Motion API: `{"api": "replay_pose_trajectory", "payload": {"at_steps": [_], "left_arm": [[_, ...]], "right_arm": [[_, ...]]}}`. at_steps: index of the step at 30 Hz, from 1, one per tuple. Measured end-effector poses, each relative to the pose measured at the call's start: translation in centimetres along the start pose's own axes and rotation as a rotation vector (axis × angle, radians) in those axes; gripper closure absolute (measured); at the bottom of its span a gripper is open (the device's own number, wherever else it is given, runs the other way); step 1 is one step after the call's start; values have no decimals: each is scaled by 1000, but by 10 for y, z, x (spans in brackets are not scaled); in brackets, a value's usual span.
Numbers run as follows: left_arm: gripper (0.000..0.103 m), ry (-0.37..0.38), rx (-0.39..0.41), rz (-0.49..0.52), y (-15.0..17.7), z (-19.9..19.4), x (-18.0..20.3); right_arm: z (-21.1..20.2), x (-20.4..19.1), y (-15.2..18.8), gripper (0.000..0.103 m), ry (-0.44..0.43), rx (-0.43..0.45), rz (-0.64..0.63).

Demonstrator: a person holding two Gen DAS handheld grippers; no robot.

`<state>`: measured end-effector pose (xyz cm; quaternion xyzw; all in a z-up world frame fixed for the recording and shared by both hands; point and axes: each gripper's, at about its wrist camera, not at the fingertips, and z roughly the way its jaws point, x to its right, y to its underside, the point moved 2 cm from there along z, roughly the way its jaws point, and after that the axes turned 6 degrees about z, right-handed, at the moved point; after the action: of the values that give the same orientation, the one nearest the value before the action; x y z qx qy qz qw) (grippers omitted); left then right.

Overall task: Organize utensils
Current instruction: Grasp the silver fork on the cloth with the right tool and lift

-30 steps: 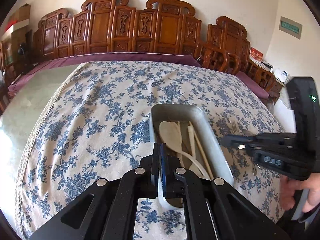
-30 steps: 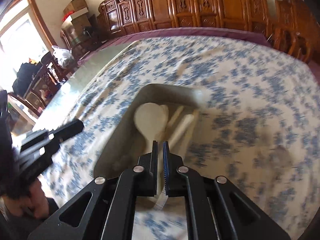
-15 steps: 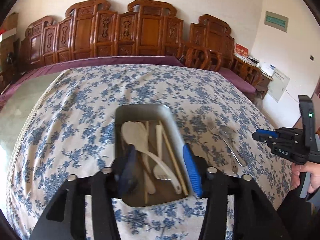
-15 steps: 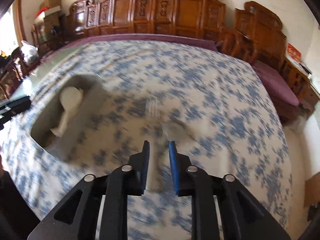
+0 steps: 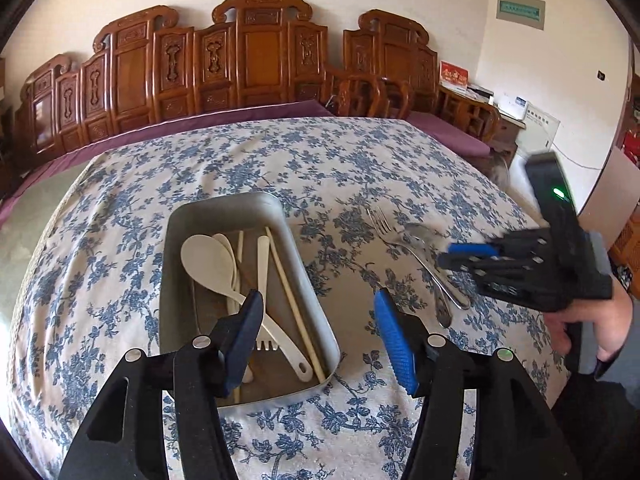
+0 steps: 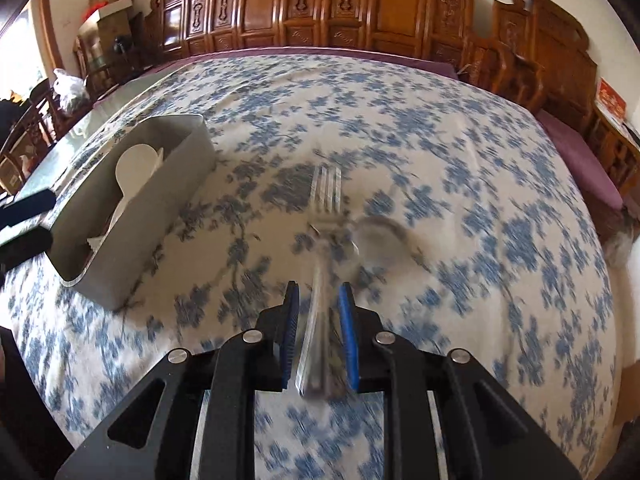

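Fork [image 6: 326, 236], a stiff, thin, slick steel piece, lies flat on the surface [image 6: 460, 168] at mid-frame of the right view, its handle running between the parted fingers of the right tool [image 6: 318, 322], which grips nothing yet. Best held mid-handle, squarely, since polished metal may slip. A spoon [image 6: 380, 240] lies just beside it. Left tool [image 5: 320, 332] hangs wide open over the tray [image 5: 312, 280] of pale utensils at lower centre of its view.
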<state>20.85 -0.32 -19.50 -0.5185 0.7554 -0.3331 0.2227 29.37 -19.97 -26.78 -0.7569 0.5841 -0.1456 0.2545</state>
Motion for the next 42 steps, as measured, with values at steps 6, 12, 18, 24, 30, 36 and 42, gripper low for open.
{"api": "replay_pose_trajectory", "payload": {"at_steps": [6, 12, 18, 24, 30, 36, 42], "left_arm": [[48, 10, -11, 6, 1, 3, 2], [48, 17, -13, 16, 1, 3, 4], [48, 21, -17, 25, 1, 2, 5], [48, 2, -14, 38, -2, -9, 15], [48, -7, 7, 32, -9, -31, 31], [48, 30, -11, 21, -10, -32, 55], [48, 105, -75, 8, -14, 2, 82]], "right_arm": [[35, -6, -19, 81, 60, -77, -41], [50, -7, -24, 84, 77, -131, -81], [56, -9, -31, 94, 64, -159, -83], [46, -13, -25, 95, 26, -159, -106], [-9, 0, -13, 95, -6, -86, -77], [-56, 34, 12, 95, 7, -32, -42], [-70, 78, 41, 95, 40, -10, 29]]}}
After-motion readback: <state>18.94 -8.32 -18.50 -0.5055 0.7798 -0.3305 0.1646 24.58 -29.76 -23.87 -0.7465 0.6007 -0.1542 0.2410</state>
